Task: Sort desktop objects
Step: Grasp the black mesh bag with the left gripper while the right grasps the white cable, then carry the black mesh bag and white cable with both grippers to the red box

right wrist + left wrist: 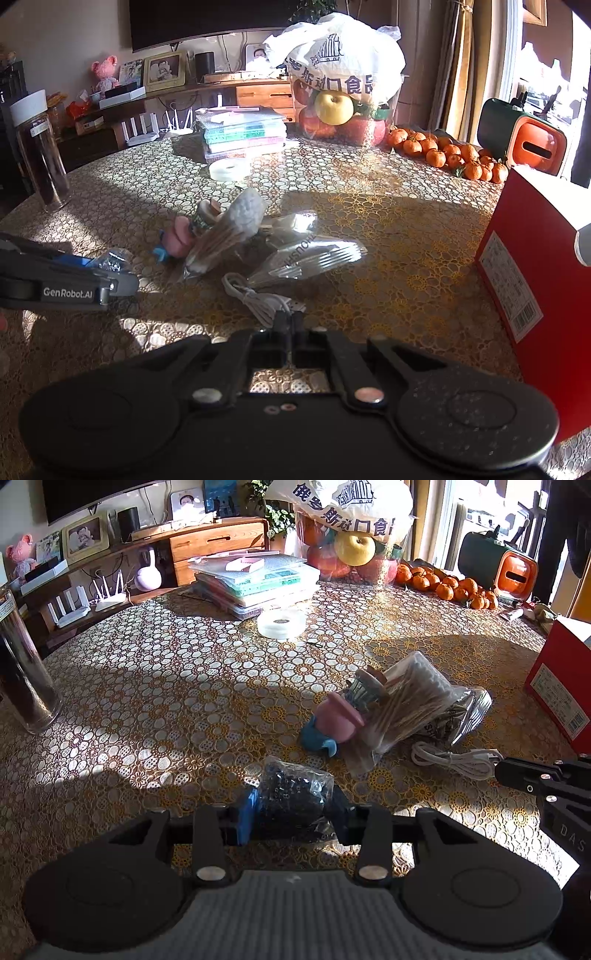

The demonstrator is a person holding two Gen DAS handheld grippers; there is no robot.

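Note:
My left gripper (291,814) is shut on a small clear bag of black parts (295,786), with the bag squeezed between the blue pad and the other finger just above the patterned tablecloth (166,686). My right gripper (290,323) is shut on the end of a coiled white cable (258,297) lying on the table. Behind them is a heap: a pink and blue toy (332,720), a clear bag of cotton swabs (410,698) and a shiny bag of plastic forks (314,256). In the left wrist view the right gripper enters from the right edge at the white cable (454,760).
A red box (535,280) stands close on the right. A tall glass jar (22,679) is at the left edge. Further back are a tape roll (282,622), stacked plastic cases (255,579), a bag of fruit (351,550) and a row of oranges (447,585).

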